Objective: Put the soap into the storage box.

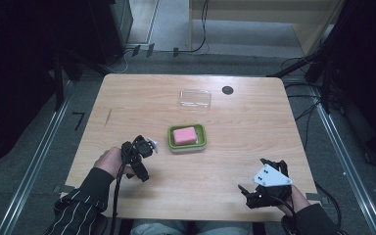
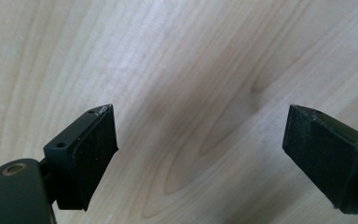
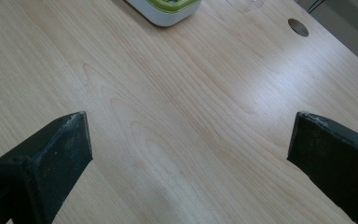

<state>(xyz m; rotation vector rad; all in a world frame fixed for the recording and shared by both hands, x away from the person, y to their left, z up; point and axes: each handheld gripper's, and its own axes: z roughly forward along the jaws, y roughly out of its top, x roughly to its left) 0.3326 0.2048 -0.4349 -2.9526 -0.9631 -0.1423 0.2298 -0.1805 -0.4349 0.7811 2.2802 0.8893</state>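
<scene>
at the near left of the light wood table (image 1: 127, 103) the left gripper (image 1: 142, 159) is held in the person's left hand (image 1: 108, 161), a striped dark sleeve (image 1: 81, 205) behind it and a black cable hanging from it toward the near edge; in the left gripper view its jaws stand wide apart over bare wood grain, nothing between them

near the middle of the table, just right of the left gripper and apart from it, sits a small rounded-corner dish (image 1: 201, 137) with a green rim and a pale outer wall, and in it lies a pink rectangular block (image 1: 184, 135) with a flat top, lying a little askew; the right gripper view shows a corner of the dish at its top edge

farther back, well beyond the dish, a clear plastic lid or tray (image 1: 195, 98) lies flat, and just right of it is a dark round hole (image 1: 227, 90) in the tabletop

at the near right the right gripper (image 1: 248, 191), with its grey three-cornered plate on top, rests close to the near edge; its jaws are also wide apart over empty wood
</scene>
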